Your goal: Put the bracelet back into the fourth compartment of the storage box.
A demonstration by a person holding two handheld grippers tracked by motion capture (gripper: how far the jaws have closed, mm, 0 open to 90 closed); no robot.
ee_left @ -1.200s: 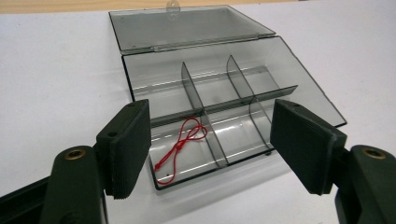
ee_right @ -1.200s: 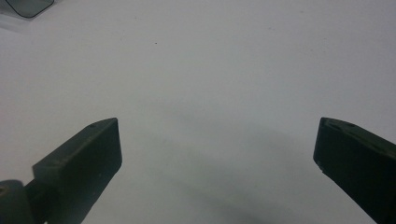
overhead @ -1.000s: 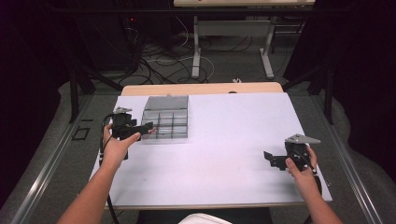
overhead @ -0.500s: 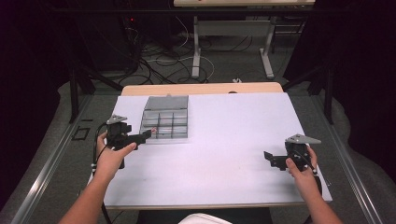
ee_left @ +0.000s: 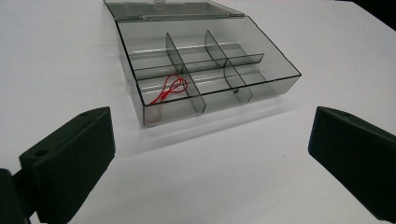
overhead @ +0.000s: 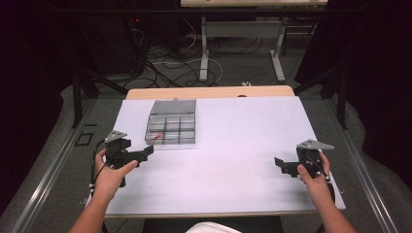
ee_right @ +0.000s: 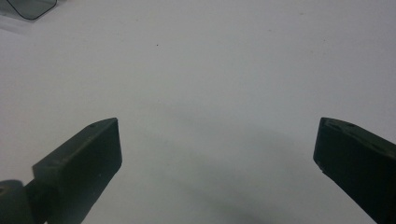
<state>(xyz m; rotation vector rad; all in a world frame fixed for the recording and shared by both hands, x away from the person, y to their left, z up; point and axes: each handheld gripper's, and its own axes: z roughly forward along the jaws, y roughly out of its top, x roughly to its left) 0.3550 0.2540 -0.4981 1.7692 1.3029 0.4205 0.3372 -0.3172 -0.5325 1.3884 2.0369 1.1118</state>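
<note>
Both grippers gape empty; left gripper (overhead: 145, 153), jaws just opened, sits near the box (ee_left: 205, 70) — one careless nudge could spill the red loop (ee_left: 171, 87). Right gripper (overhead: 280, 164) waits well apart.

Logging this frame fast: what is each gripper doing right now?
Left gripper: jaws have just been opening, now wide open, nothing between them, short of the compartment box.
Right gripper: open, empty, over the table.

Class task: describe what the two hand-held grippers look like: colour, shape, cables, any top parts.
Both the left gripper and right gripper are black, each with two blocky, flat-faced fingers and a grey three-cornered plate on top. A black cable trails from the left one. The forearms are bare, with no sleeves.
</note>
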